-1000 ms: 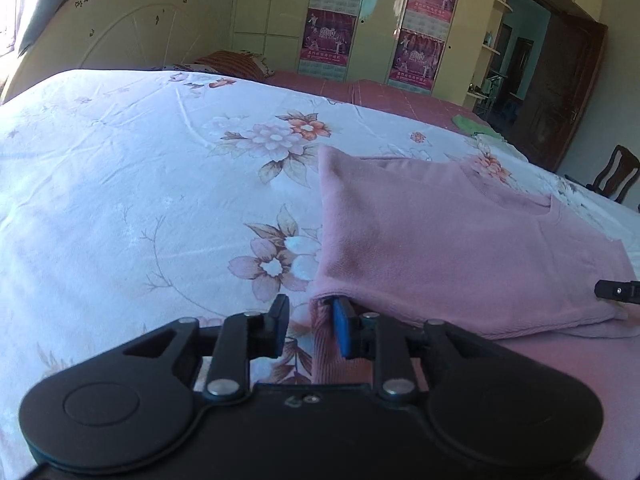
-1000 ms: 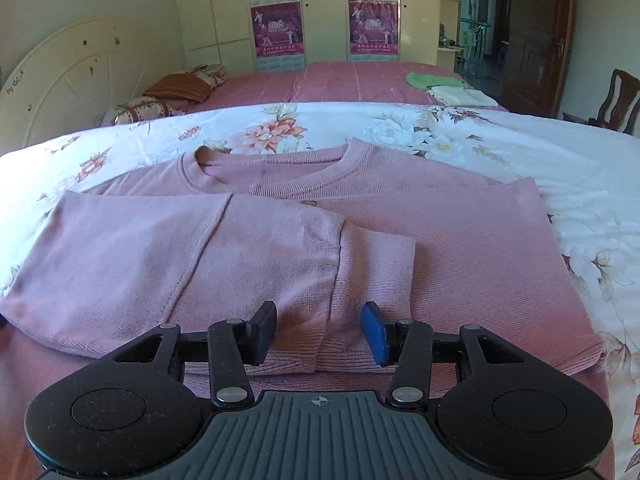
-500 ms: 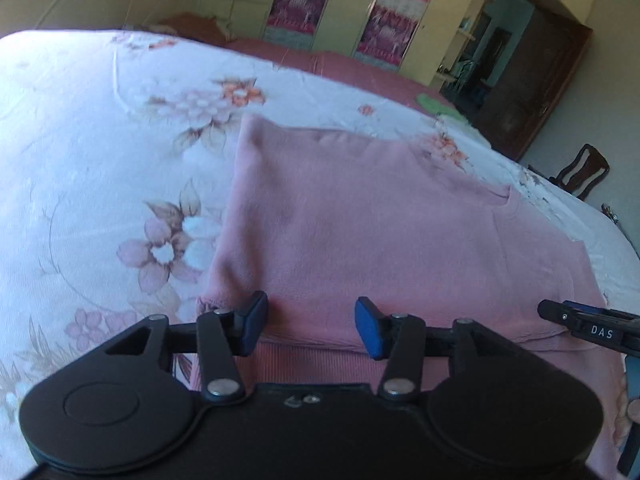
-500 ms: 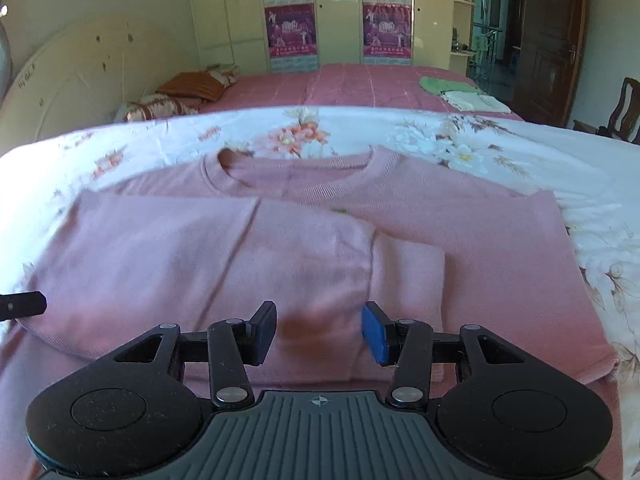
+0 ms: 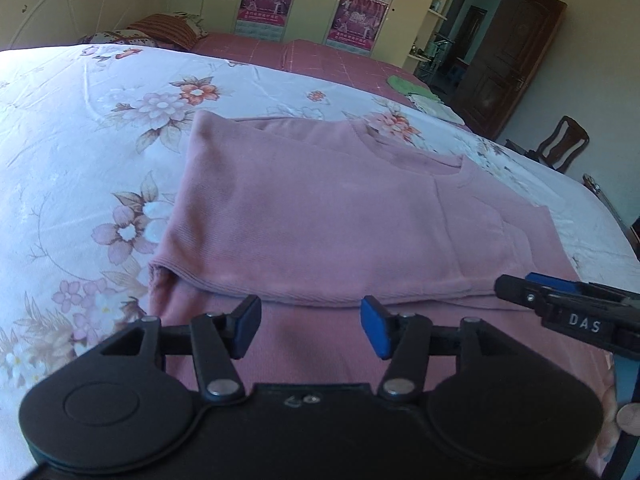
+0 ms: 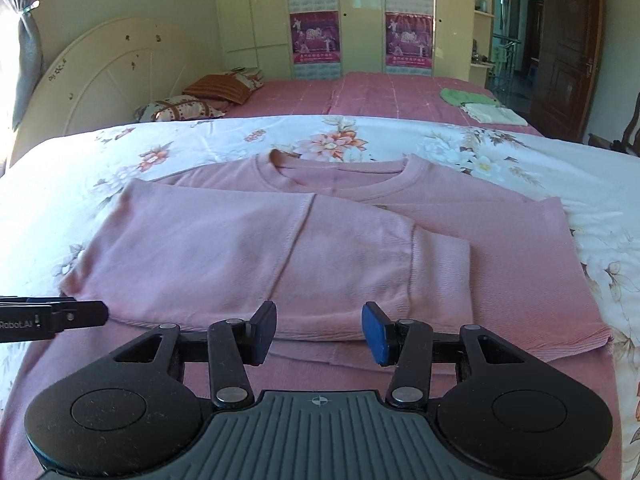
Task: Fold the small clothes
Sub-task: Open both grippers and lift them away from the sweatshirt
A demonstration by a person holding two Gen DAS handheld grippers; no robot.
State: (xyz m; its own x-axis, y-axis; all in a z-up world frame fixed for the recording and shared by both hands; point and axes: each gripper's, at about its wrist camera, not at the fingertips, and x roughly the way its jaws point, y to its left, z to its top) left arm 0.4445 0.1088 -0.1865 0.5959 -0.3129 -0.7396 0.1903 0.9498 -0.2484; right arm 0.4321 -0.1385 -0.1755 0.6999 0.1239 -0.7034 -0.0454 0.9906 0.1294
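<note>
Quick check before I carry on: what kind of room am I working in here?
A bedroom, most likely in a home. The pink sweater lies on a bed with a floral sheet, a white headboard and pillows stand behind, and a wardrobe with posters lines the far wall.

Daylight coming in strongly from the left, washing out the floral bedsheet (image 5: 72, 128) almost to white there. Falling softer and pinkish over the pink sweatshirt (image 6: 280, 248), dim near the wooden door (image 6: 568, 52). Bending at the edges, corners darkening. Staying sharp, no motion blur.
</note>
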